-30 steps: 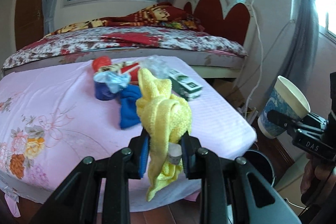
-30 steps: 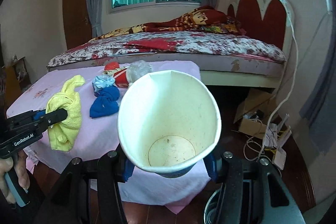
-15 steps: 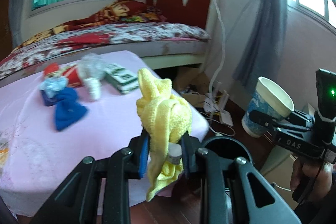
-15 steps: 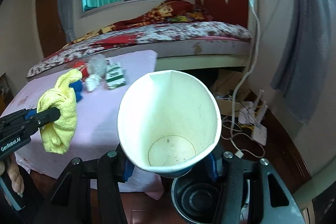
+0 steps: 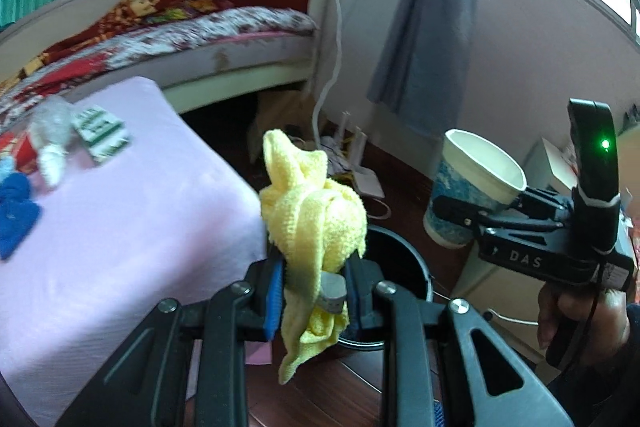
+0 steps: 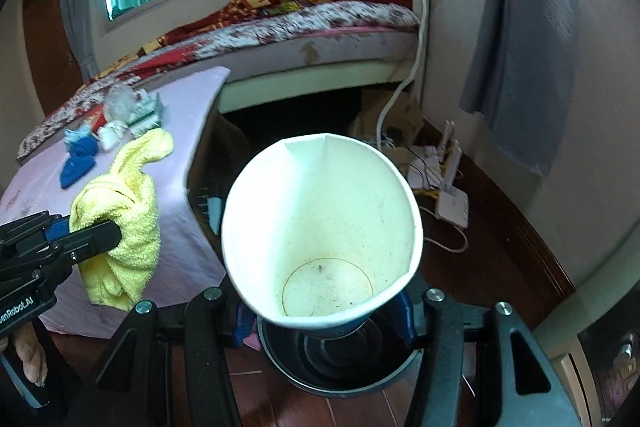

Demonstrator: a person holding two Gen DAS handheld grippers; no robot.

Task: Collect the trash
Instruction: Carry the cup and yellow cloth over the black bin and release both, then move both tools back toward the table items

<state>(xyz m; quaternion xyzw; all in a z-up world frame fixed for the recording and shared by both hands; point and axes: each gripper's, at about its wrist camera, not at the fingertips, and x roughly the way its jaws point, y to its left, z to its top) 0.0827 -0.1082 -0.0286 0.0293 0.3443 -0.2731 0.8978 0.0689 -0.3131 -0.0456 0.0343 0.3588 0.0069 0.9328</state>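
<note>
Above a dark wooden floor beside a pink-covered table point(image 5: 132, 211): left gripper point(image 5: 314, 293) clamped on a bunched yellow cloth point(image 5: 316, 223), right gripper point(image 6: 324, 311) closed around the base of an empty white paper cup point(image 6: 320, 219). Directly beneath both, a black trash bin point(image 6: 340, 371). On the table, a blue cloth point(image 5: 14, 215) and a green-and-white box point(image 5: 102, 133).

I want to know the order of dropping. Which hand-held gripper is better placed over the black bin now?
Probably the right: its paper cup hangs directly above the bin. The left's yellow cloth sits nearer the rim.
</note>
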